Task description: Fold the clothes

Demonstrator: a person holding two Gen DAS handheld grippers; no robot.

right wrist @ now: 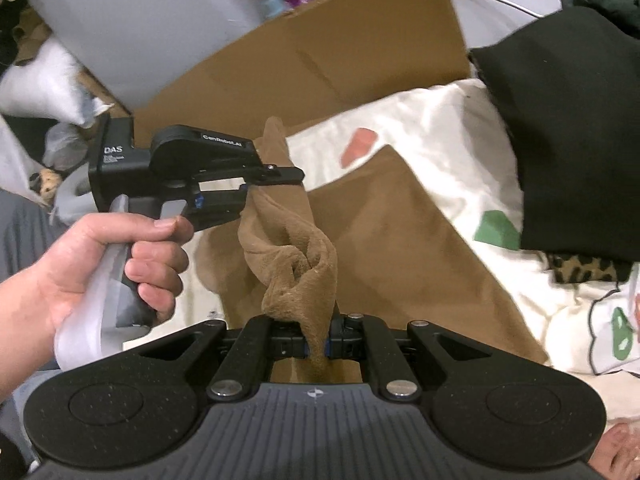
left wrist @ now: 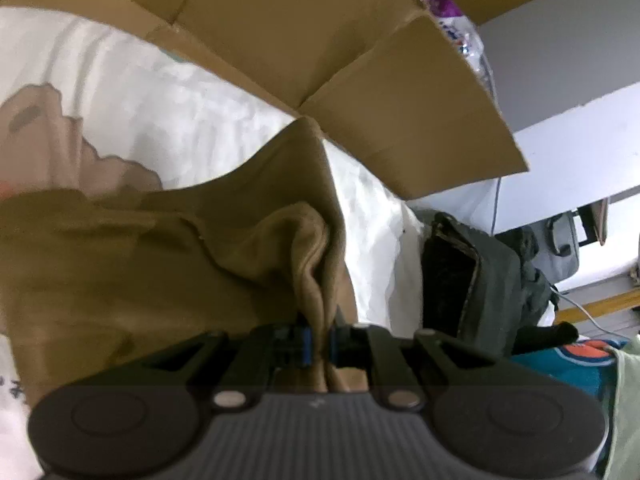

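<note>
A tan, fleecy garment [left wrist: 120, 264] lies spread on a white printed bedsheet [left wrist: 160, 120]. My left gripper [left wrist: 319, 346] is shut on a bunched fold of it, which rises in a ridge just ahead of the jaws. In the right wrist view my right gripper [right wrist: 319, 346] is shut on another twisted fold of the tan garment [right wrist: 392, 232]. The left gripper [right wrist: 276, 178], held by a hand [right wrist: 100, 260], pinches the same cloth just beyond and to the left. A strip of cloth hangs twisted between the two grips.
A big open cardboard box [left wrist: 320, 40] stands behind the bed, its flap [right wrist: 312, 52] close to the garment. A black garment [right wrist: 568, 128] lies at the right on the sheet, a leopard-print item [right wrist: 580, 268] below it. A dark bag [left wrist: 480, 280] sits beside the bed.
</note>
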